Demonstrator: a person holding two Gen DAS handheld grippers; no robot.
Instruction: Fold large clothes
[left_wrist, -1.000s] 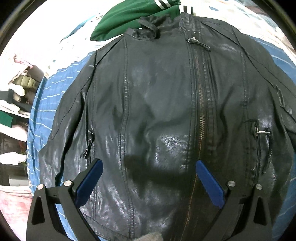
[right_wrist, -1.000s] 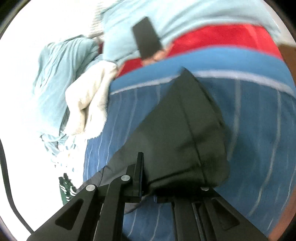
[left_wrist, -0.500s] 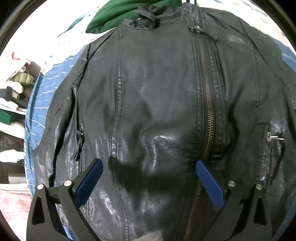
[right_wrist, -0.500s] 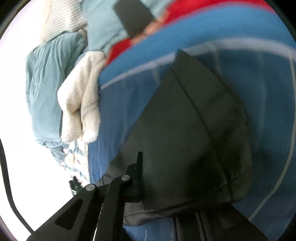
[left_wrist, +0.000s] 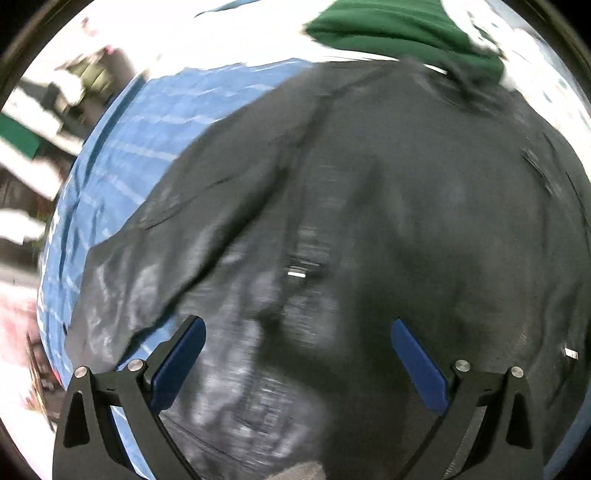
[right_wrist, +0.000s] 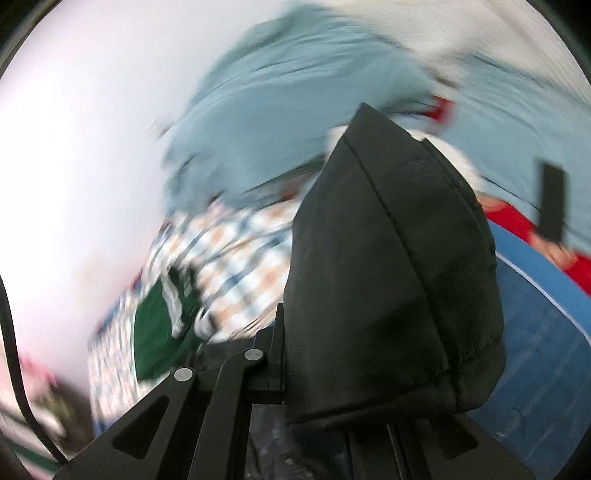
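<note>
Filling most of my left wrist view is the black leather jacket, which lies spread on the blue striped sheet. One sleeve runs down toward the lower left of the frame, and a strip of the sheet shows between the sleeve and the jacket body. The picture is smeared, so I cannot read seams or zippers well; only two small bright metal spots show, one near the centre and one at the lower right.

My left gripper hangs over the lower part of the jacket with its blue pads spread wide and nothing between them.

In the right wrist view, my right gripper is clamped on a part of the same jacket. The folded leather stands up from the fingers and blocks the centre and right of that frame, so I cannot see what lies behind it.

Around the jacket: a green garment lies at the upper right of the left view, touching the jacket's top edge. In the right view it shows again at the lower left, on a checked cloth. Pale blue bedding fills the upper part, a red band runs at the right edge above the blue sheet, and a dark flat object stands at the far right.
</note>
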